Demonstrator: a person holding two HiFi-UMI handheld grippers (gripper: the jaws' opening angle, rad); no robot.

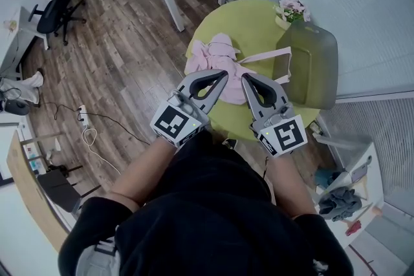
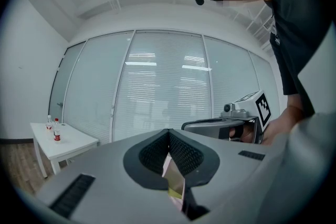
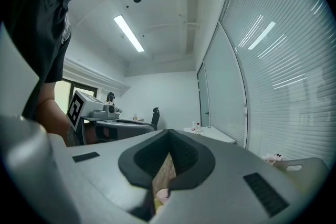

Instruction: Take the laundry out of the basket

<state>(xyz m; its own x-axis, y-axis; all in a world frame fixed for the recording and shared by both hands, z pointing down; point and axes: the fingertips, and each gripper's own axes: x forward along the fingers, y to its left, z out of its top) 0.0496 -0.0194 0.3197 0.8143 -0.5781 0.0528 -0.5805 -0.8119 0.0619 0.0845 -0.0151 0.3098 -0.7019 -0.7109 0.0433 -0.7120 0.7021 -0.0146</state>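
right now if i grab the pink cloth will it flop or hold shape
The pink cloth lies crumpled in soft folds, so it will likely flop and drape. It looks thin, so probably light. Near the table edge, a push may slide it off.

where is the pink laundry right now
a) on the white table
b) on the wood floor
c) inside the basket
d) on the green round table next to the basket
d: in the head view the pink laundry lies in a heap on the green round table, to the left of the basket, not inside it.
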